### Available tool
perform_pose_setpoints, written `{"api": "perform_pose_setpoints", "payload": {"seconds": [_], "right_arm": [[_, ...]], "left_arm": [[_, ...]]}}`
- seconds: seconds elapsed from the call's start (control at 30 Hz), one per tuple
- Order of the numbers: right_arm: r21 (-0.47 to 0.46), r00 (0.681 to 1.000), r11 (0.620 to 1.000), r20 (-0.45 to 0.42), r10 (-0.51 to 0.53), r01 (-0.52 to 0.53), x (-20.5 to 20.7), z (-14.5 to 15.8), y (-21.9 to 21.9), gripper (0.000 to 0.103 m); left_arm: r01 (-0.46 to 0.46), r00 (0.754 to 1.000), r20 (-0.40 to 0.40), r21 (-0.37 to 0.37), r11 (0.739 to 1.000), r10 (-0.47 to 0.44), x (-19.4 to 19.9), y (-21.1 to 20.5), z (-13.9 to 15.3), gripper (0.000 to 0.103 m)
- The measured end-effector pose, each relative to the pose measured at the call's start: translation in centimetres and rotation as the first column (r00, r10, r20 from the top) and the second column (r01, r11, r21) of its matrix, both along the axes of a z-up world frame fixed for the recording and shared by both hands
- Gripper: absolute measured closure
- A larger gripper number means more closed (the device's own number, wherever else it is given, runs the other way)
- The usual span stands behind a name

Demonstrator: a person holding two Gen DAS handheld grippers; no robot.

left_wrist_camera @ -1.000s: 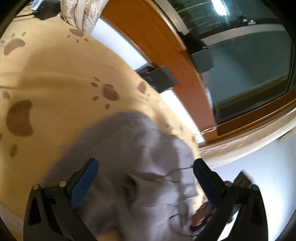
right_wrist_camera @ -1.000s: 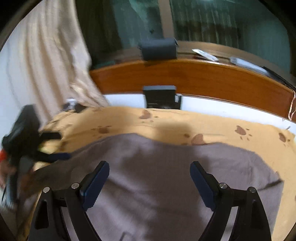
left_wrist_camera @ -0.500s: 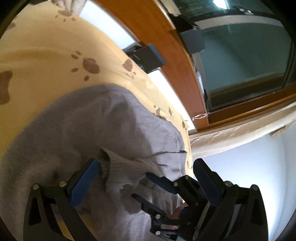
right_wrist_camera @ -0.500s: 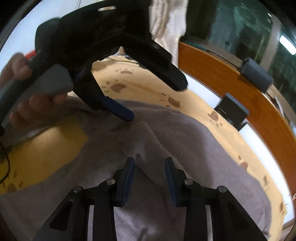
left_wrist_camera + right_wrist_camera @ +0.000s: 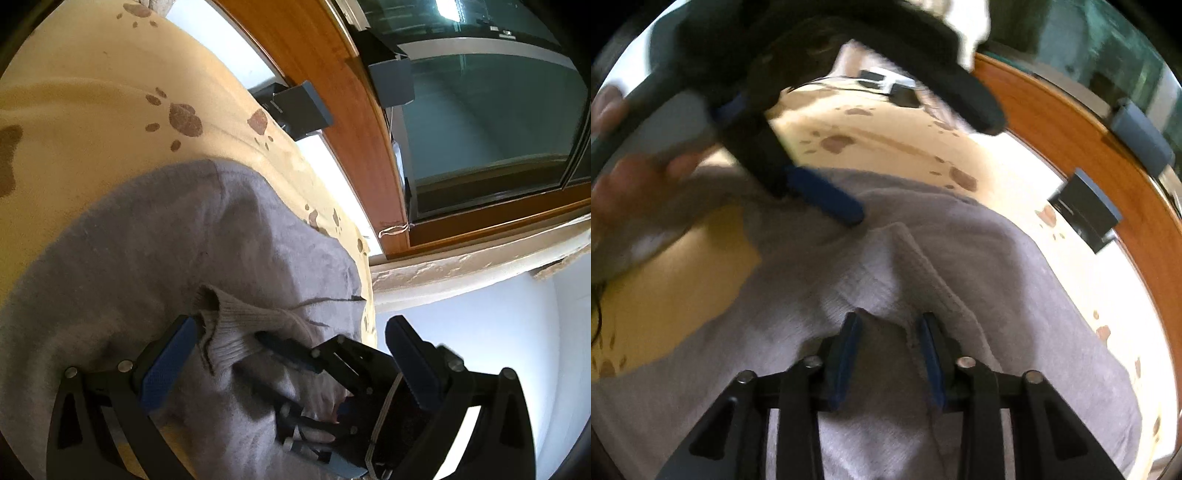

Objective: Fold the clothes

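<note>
Right wrist: fingers [image 5: 849, 354] have closed further on the sweater's cuff [image 5: 886, 295].

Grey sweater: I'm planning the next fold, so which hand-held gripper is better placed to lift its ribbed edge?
Right. The right hand-held gripper has its jaws narrowed around the ribbed edge of the grey sweater. The left hand-held gripper is wide open, gripping nothing.

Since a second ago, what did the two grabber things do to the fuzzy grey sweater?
The right gripper swung toward the left gripper, narrowed its wide-open jaws and took hold of the grey knit sweater's ribbed edge. The left gripper stayed open, now close over that edge. The sweater still lies on the yellow paw-print blanket.
</note>
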State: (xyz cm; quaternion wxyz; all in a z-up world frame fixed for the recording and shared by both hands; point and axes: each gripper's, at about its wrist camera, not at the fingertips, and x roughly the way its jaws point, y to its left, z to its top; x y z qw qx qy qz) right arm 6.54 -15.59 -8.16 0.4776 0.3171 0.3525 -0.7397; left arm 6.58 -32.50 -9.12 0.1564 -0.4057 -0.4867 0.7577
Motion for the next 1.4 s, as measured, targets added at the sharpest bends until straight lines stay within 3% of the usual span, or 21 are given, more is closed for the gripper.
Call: {"api": "perform_pose_setpoints", "payload": {"seconds": [0.03, 0.1, 0.33, 0.43, 0.63, 1.0, 1.03, 1.1, 1.17, 1.23, 1.4], "right_arm": [[-0.006, 1.0, 1.0, 0.0, -0.02, 0.02, -0.1, -0.1, 0.1, 0.093], [-0.049, 0.998, 0.997, 0.021, -0.065, 0.066, -0.7, 0.2, 0.9, 0.098], [-0.239, 0.972, 0.944, 0.118, -0.204, 0.227, -3.3, 2.9, 3.4, 0.099], [-0.292, 0.971, 0.93, 0.154, -0.184, 0.223, -2.8, 3.8, 4.0, 0.099], [-0.262, 0.984, 0.956, 0.145, -0.099, 0.134, -0.2, 2.5, 3.1, 0.099], [-0.258, 0.982, 0.961, 0.18, -0.057, 0.103, 0.3, 1.5, 3.5, 0.098], [-0.263, 0.982, 0.959, 0.177, -0.059, 0.105, 0.4, 1.6, 3.8, 0.098], [-0.264, 0.982, 0.957, 0.174, -0.075, 0.12, 0.4, 1.6, 4.2, 0.097], [-0.265, 0.979, 0.955, 0.182, -0.087, 0.134, 0.2, 1.7, 4.8, 0.097], [-0.264, 0.976, 0.953, 0.198, -0.094, 0.145, 0.1, 1.6, 5.4, 0.097], [-0.257, 0.963, 0.949, 0.242, -0.118, 0.181, -0.4, 1.4, 7.2, 0.093]], "left_arm": [[0.001, 1.0, 0.001, -0.002, 1.0, -0.001, 0.0, 0.1, 0.0, 0.001], [-0.001, 1.0, 0.001, 0.003, 1.0, 0.001, 0.0, 0.1, -0.1, 0.001], [0.014, 1.0, -0.014, 0.06, 0.998, -0.013, 0.0, 0.1, -0.1, 0.001], [0.038, 0.999, -0.042, 0.114, 0.993, -0.034, -0.1, 0.5, 0.0, 0.0], [0.055, 0.998, -0.024, 0.148, 0.988, -0.052, -0.6, 1.8, -0.7, 0.0], [0.035, 0.999, -0.017, 0.136, 0.99, -0.033, -0.6, 2.3, -1.8, 0.002], [0.033, 0.999, -0.017, 0.135, 0.99, -0.031, -0.6, 2.4, -1.8, 0.01], [0.029, 1.0, -0.015, 0.133, 0.991, -0.028, -0.5, 2.5, -2.1, 0.035], [0.03, 1.0, -0.006, 0.134, 0.991, -0.029, -0.6, 2.5, -2.6, 0.075], [0.03, 1.0, 0.004, 0.135, 0.99, -0.031, -0.6, 2.6, -3.1, 0.087], [0.022, 1.0, -0.006, 0.074, 0.997, -0.021, -0.5, 2.7, -2.6, 0.091]]}}
